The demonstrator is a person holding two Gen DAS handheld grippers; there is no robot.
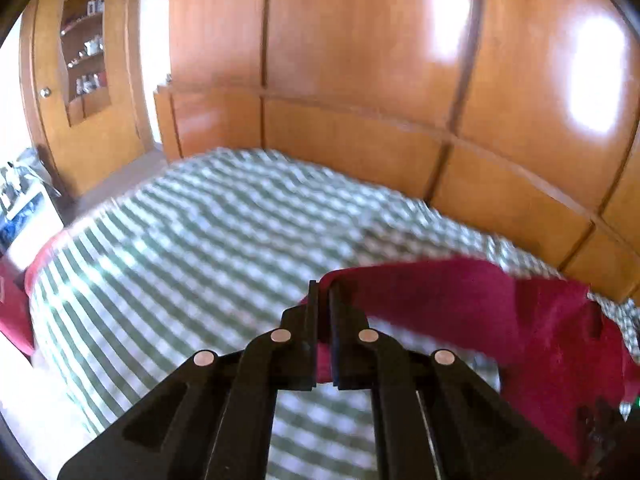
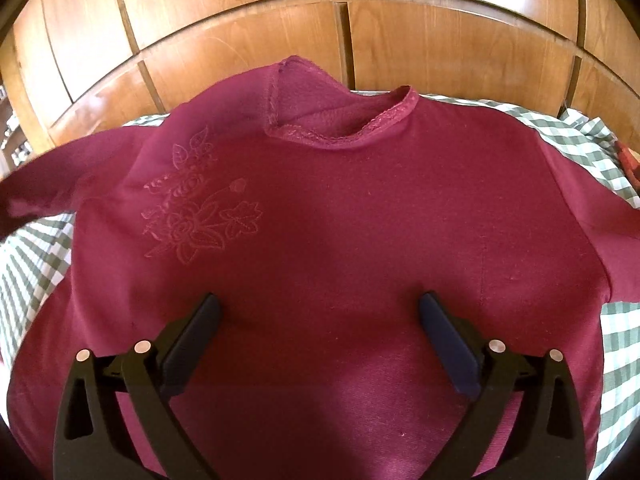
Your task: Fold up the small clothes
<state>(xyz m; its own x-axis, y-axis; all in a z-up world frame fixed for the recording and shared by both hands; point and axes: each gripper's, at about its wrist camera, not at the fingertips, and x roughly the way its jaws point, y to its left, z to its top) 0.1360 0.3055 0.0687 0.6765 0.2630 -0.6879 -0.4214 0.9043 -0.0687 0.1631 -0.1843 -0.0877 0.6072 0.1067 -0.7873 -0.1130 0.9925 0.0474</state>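
Dark red cotton-like fabric fills most of the right wrist view: it is a sweater (image 2: 340,240) that lies spread, front side up, on a bed cover (image 2: 592,160) with green and white checks. The neck opening (image 2: 340,124) is in the upper centre of the frame, and one side of the collar stands up a little. An embroidered flower pattern (image 2: 200,204) of the same red colour sits on the chest, in the left middle of the frame. One sleeve (image 2: 52,184) goes out to the left edge of the frame and is lifted from the cover.

In the left wrist view the same sleeve (image 1: 460,300) comes from the lower right and hangs in the air above the checked cover (image 1: 200,240). The left gripper (image 1: 325,288) has its two fingers pressed together on the end of this sleeve, in the lower centre of the frame.

The right gripper (image 2: 320,308) is over the lower part of the sweater body, with its fingers (image 2: 196,340) spread wide apart and nothing between them. I cannot tell if the tips touch the fabric.

Behind the bed there are glossy wooden wardrobe doors (image 2: 440,40). In the upper left of the left wrist view, a wooden shelf niche (image 1: 84,48) holds small objects, too blurred to name.
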